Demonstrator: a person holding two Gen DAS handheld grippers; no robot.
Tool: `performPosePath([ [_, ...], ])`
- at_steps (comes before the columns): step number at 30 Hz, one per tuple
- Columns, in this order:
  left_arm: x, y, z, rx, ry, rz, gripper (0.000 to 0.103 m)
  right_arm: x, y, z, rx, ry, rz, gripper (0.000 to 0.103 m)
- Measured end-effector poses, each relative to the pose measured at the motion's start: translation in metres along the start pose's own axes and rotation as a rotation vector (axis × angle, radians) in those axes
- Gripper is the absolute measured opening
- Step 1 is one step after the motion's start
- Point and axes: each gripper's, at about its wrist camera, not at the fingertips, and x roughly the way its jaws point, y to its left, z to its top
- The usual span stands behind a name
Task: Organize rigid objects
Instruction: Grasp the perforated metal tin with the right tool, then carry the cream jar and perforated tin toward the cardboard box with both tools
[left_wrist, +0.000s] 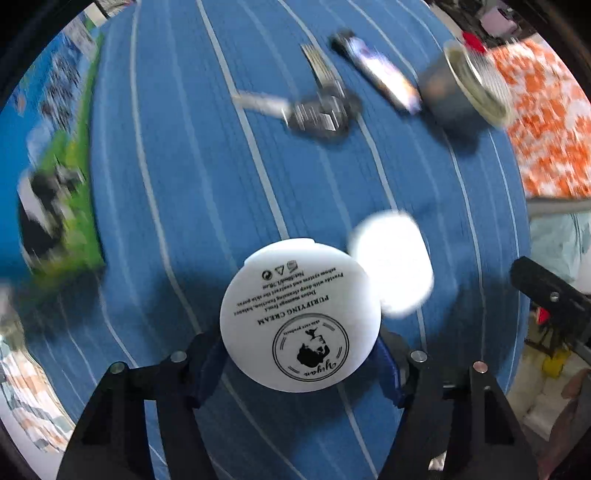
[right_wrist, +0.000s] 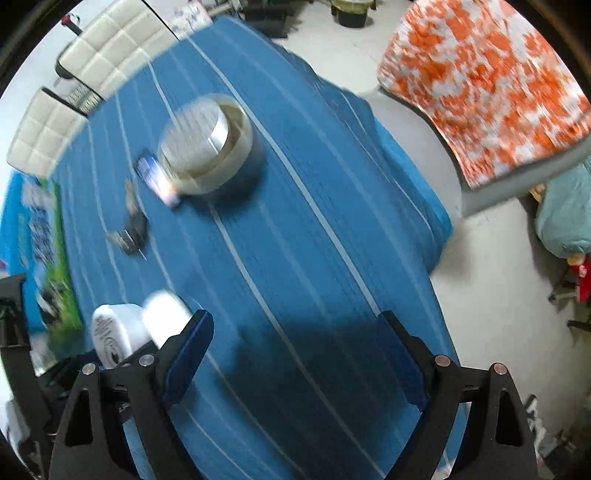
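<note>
Left wrist view: a white cream jar (left_wrist: 300, 314), label reading "PURIFYING CREAM", is pinched between the blue pads of the left hand-held gripper (left_wrist: 300, 354), held above the blue striped cloth (left_wrist: 184, 166) on the worktop. A second white jar (left_wrist: 391, 262) is seen just beside it, pretty blurry. Further off, a fork (left_wrist: 317, 66), a phone (left_wrist: 376, 74) and a round container (left_wrist: 458, 88) are laid out. The right hand-held gripper (right_wrist: 295, 354) is spread wide, nothing between its pads.

"PURIFYING CREAM" and script brand "yyan" on the white round jar lid (left_wrist: 300, 314).
</note>
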Motion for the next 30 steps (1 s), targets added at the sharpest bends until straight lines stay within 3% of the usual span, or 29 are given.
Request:
performPosePath([
  [6, -0.016, 0.008, 0.057, -0.048, -0.084, 0.033, 0.065, 0.013, 0.034, 0.064, -0.029, -0.062, 0.005, 0.092],
  [11, -0.020, 0.014, 0.084, -0.077, -0.097, 0.030, 0.065, 0.047, 0.045, 0.094, -0.027, 0.028, 0.015, 0.091],
  [12, -0.018, 0.017, 0.087, -0.078, -0.092, 0.031, 0.065, 0.056, 0.046, 0.097, -0.022, 0.055, 0.010, 0.084],
  [13, -0.018, 0.019, 0.088, -0.078, -0.088, 0.030, 0.065, 0.062, 0.045, 0.098, -0.023, 0.072, 0.006, 0.079],
  [17, -0.005, 0.028, 0.099, -0.080, -0.069, 0.018, 0.065, 0.066, 0.055, 0.092, -0.082, 0.051, -0.059, 0.076],
  [21, 0.002, 0.012, 0.102, -0.065, -0.076, 0.036, 0.065, 0.068, 0.060, 0.086, -0.137, 0.038, -0.112, 0.073],
  [30, -0.016, 0.013, 0.093, -0.049, -0.128, 0.036, 0.064, 0.046, 0.060, 0.066, -0.148, 0.006, -0.118, 0.073],
])
